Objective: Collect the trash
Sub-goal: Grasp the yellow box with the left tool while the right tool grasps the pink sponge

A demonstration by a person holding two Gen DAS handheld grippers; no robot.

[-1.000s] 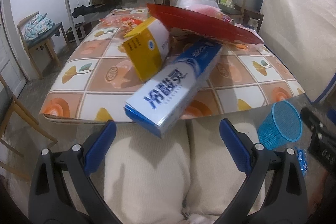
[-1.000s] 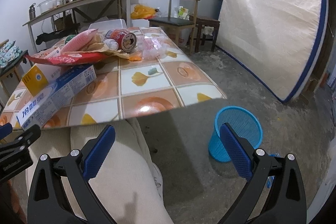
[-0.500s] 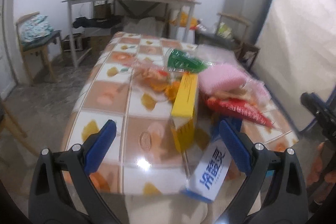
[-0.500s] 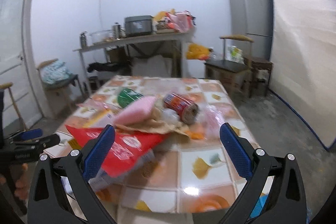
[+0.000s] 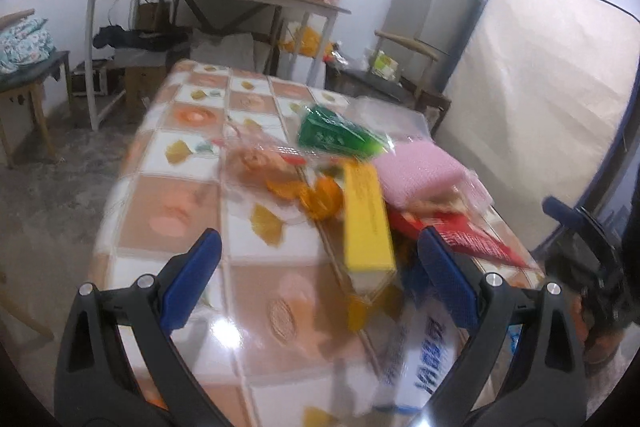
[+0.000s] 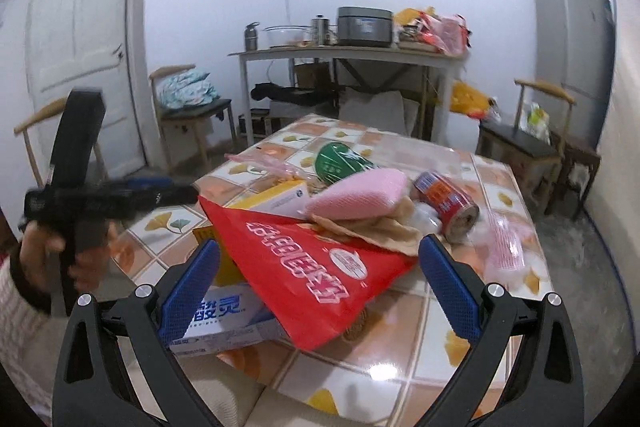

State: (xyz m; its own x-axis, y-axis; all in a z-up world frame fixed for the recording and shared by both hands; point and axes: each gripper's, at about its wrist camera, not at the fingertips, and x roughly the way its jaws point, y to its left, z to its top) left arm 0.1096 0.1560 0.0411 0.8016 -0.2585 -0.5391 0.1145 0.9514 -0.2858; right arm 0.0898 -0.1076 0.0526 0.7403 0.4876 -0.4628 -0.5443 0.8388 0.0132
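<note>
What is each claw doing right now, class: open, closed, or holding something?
Left claw: open, holding nothing, above the table.
Right claw: open, holding nothing, facing the red bag.

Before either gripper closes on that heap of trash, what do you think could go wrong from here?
The toothpaste box juts past the table edge under the red bag, so a careless tug may drop it on the floor. The can lies on its side and might roll if the pile shifts. The left gripper and right gripper are both open and close together, so they may collide.
</note>
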